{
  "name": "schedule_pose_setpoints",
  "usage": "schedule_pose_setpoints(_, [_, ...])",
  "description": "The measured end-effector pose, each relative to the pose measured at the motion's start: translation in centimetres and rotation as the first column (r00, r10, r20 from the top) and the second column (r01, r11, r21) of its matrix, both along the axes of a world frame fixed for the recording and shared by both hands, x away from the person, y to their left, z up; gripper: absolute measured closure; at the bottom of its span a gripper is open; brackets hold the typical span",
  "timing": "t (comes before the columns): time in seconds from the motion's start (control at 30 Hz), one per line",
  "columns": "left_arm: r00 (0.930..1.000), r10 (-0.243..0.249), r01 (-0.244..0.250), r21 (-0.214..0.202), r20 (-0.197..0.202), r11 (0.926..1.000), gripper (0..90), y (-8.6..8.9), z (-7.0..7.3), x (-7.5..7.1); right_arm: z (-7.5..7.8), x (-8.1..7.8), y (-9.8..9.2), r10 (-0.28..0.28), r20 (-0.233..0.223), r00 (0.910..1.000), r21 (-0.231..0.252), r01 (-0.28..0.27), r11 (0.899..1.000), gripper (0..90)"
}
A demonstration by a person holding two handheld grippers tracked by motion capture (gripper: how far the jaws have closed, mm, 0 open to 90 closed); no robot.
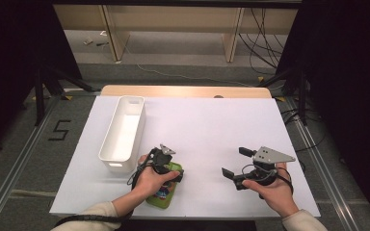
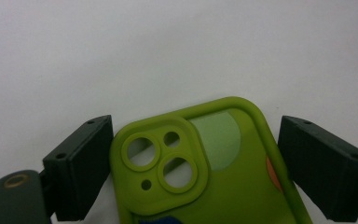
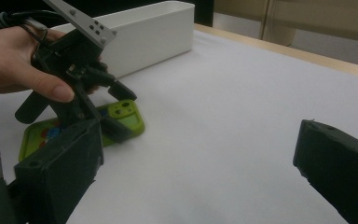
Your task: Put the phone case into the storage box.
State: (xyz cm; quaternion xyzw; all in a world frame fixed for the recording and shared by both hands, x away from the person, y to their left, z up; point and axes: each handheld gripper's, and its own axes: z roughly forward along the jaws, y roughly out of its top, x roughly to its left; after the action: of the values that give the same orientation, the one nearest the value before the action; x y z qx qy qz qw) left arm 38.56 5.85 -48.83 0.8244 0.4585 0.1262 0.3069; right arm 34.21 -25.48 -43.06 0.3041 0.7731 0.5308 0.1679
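The green phone case (image 2: 200, 172) lies flat on the white desk (image 1: 212, 130), near the white bin (image 1: 123, 134). The left gripper (image 2: 193, 161) straddles the case's camera end, jaws apart and not pressing. The right gripper (image 1: 236, 163) hovers well apart, jaws wide open and empty.

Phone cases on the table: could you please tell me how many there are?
1. The green phone case lies flat near the front edge of the table, beside the white bin, its camera end between the jaws of the left claw. The bin's inside is partly hidden.
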Motion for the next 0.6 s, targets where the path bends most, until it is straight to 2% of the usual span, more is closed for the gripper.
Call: schedule_pose_setpoints(0.6, [0.9999,-0.003,0.003,0.008,-0.012,1.0,13.1,-0.02,0.17,0.05,-0.05,0.03,0.01,0.001,-0.003,1.0,0.003,-0.001,1.0,3.0])
